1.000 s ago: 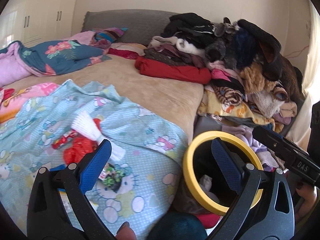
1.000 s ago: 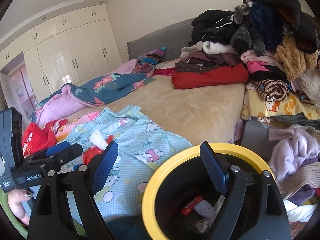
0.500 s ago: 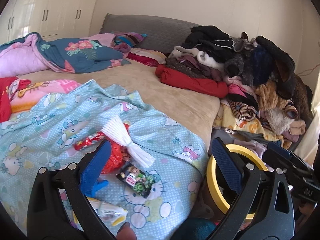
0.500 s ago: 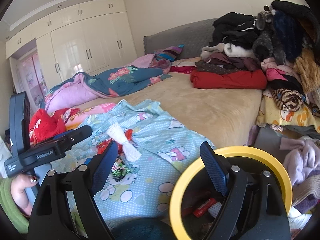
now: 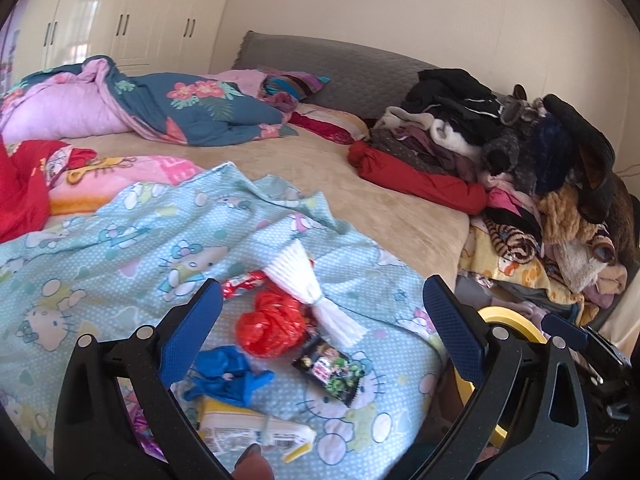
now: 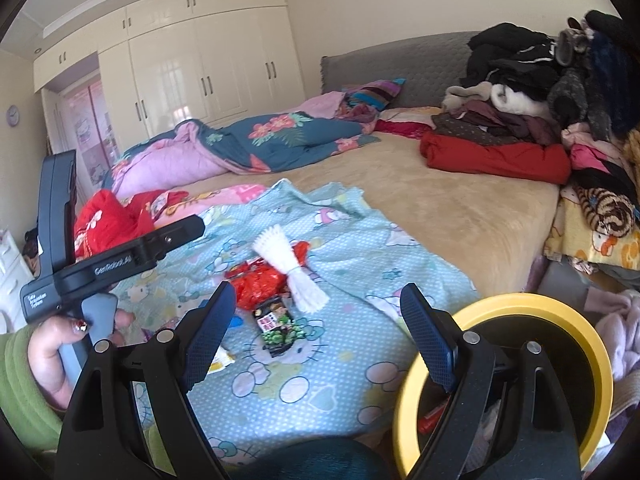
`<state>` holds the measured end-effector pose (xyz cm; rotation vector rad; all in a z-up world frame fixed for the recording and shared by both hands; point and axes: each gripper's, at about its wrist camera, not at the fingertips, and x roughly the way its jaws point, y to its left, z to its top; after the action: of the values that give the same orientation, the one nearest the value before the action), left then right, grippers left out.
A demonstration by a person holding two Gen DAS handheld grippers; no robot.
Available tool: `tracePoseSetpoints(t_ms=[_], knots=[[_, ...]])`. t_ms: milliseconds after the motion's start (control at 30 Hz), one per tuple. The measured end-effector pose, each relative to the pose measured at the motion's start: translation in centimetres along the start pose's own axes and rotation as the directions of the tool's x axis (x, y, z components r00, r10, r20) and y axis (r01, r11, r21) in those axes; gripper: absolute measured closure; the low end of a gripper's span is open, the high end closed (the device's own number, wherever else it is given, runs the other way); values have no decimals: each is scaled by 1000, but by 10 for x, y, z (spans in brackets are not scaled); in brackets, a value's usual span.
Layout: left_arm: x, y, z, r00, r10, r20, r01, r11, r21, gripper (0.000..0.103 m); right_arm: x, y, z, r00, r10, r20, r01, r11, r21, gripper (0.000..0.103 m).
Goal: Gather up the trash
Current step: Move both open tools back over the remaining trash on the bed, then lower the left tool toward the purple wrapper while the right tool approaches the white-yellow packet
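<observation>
Trash is all piled on the light blue cartoon blanket (image 5: 120, 240) at the near end of the bed (image 5: 380, 208): a crumpled red bag (image 5: 270, 322), a white tasselled bundle (image 5: 308, 288) just right of it, a dark snack packet (image 5: 330, 368), a blue wrapper (image 5: 228, 372) and a yellow-white packet (image 5: 256, 434) nearest to you. Your left tongs (image 5: 322, 324) are wide apart with nothing in them, and that whole heap sits right in the gap between the fingers. Your right tongs (image 6: 316, 330) are spread apart and empty too; the dark snack packet (image 6: 276, 326) lies between them, the red bag (image 6: 256, 284) a bit farther. The yellow-rimmed bin (image 6: 504, 312) stands off the bed edge, on the right, behind your right finger.
</observation>
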<state>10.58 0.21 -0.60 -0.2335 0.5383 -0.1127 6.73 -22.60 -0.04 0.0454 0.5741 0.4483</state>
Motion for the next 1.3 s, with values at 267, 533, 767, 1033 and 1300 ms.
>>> tracePoseSetpoints(t_ms=[267, 533, 767, 1033, 1300], knots=[[-4, 22, 3, 999, 34, 11, -34, 999, -22, 11, 15, 25, 3, 998, 50, -24, -51, 998, -48, 21], [-6, 53, -2, 995, 101, -11, -102, 994, -48, 11, 42, 56, -2, 989, 114, -99, -125, 985, -118, 21], [-1, 88, -15, 987, 143, -78, -150, 983, -101, 11, 77, 85, -17, 962, 158, -224, -201, 962, -184, 21], [1, 132, -47, 962, 194, -192, -229, 957, -178, 19, 117, 111, -41, 914, 149, -376, -260, 929, -263, 26], [3, 148, -79, 940, 126, -317, -208, 948, -240, 43, 159, 123, -66, 859, 112, -499, -285, 915, -286, 43]])
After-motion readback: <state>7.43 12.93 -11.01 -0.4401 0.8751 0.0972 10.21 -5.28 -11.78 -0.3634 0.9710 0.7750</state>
